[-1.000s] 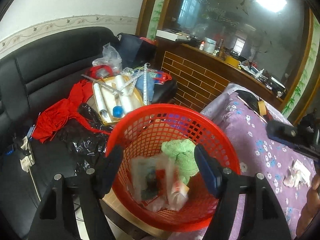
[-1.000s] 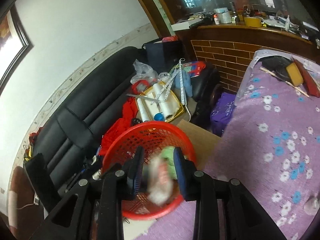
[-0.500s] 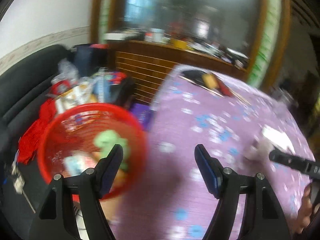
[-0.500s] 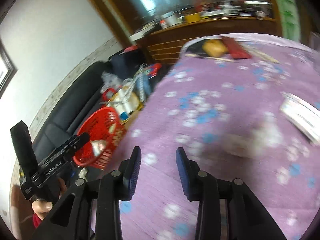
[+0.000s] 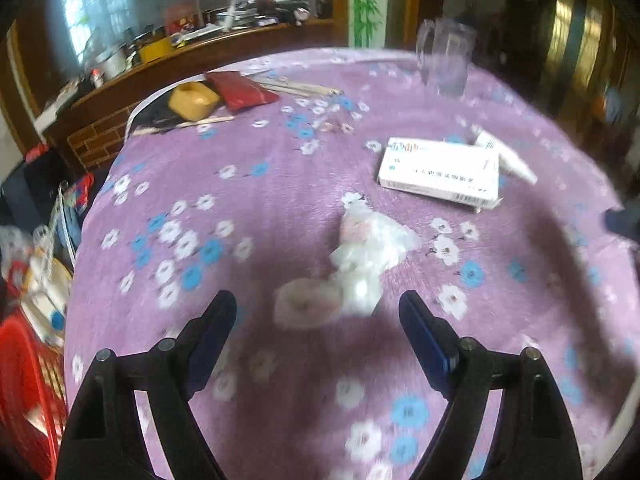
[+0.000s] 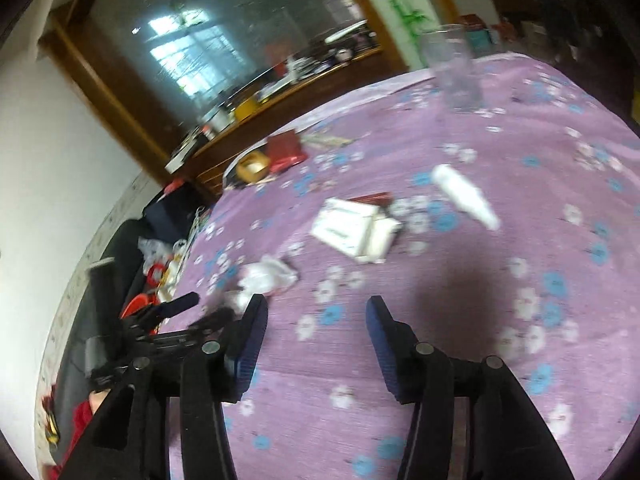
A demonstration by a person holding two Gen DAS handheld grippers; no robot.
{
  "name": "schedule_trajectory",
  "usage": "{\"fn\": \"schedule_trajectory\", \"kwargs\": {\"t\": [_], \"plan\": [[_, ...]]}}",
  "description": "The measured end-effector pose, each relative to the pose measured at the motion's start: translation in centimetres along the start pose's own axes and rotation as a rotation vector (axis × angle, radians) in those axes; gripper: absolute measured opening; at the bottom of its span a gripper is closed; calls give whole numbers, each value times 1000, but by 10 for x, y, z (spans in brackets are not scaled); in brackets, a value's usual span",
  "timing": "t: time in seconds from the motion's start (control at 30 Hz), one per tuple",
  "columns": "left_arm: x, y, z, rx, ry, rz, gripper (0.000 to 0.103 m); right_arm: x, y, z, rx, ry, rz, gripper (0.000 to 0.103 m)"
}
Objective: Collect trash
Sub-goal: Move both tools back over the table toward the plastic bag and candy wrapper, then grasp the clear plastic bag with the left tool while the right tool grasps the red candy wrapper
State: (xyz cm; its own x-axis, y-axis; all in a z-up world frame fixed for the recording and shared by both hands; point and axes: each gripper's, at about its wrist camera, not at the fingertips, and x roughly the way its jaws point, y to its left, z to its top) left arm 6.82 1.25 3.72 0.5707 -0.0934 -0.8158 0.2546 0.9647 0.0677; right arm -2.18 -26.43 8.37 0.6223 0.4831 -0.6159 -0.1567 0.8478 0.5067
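A crumpled white plastic wrapper (image 5: 366,254) lies on the purple flowered tablecloth (image 5: 240,216), with a pale round scrap (image 5: 308,306) touching its near side. My left gripper (image 5: 318,330) hovers just short of them, jaws opening, nothing between them. Beyond lie a white box (image 5: 440,174) and a white tube (image 5: 506,156). In the right wrist view the wrapper (image 6: 266,278) is ahead to the left, the box (image 6: 354,228) and tube (image 6: 464,196) farther off. My right gripper (image 6: 316,330) is over bare cloth, jaws opening and empty. The left gripper (image 6: 188,312) shows at its left. The red basket (image 5: 24,384) is at the table's left edge.
A clear glass pitcher (image 5: 446,60) stands at the far side of the table. A yellow tape roll (image 5: 194,100), a red packet (image 5: 240,90) and wooden sticks (image 5: 298,88) lie at the back left. A cluttered black sofa (image 6: 120,256) is beyond the table's left edge.
Both grippers swung away from the red basket to over the purple table. Trash dropped into the basket stays there. Both pairs of jaws stand wider apart, the right markedly so.
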Motion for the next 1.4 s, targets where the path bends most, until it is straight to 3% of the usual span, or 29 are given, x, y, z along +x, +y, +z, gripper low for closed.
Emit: {"fn": "schedule_trajectory", "kwargs": {"t": [0.13, 0.2, 0.23, 0.3, 0.53, 0.7, 0.77, 0.87, 0.9, 1.07, 1.2, 1.4], "plan": [[21, -17, 8, 77, 3, 95, 82, -7, -20, 9, 27, -16, -26, 57], [31, -16, 11, 77, 8, 108, 66, -5, -27, 19, 42, -18, -29, 57], [34, -13, 10, 71, 17, 104, 48, -2, -28, 25, 49, -16, -32, 57], [36, -7, 11, 39, 12, 72, 29, 8, -28, 37, 51, -2, -23, 57], [21, 13, 1, -86, -74, 73, 30, 78, -21, 79, 34, 60, -42, 58], [18, 34, -2, -148, -122, 75, 30, 120, -19, 79, 11, 122, -44, 57], [19, 42, -2, -173, -121, 60, 30, 119, -6, 67, -36, 142, 0, 57], [22, 50, -2, -209, -105, 23, 30, 108, 11, 52, -52, 221, 236, 57], [23, 51, -2, -214, -103, 17, 30, 102, 12, 52, -50, 197, 237, 56], [19, 49, -2, -213, -116, 12, 30, 97, -8, 72, -63, 61, -117, 57], [19, 49, -2, -216, -117, 6, 30, 131, -20, 76, -17, 138, -133, 57], [18, 45, -2, -198, -126, 17, 30, 173, -10, 71, -94, 170, -259, 56]]}}
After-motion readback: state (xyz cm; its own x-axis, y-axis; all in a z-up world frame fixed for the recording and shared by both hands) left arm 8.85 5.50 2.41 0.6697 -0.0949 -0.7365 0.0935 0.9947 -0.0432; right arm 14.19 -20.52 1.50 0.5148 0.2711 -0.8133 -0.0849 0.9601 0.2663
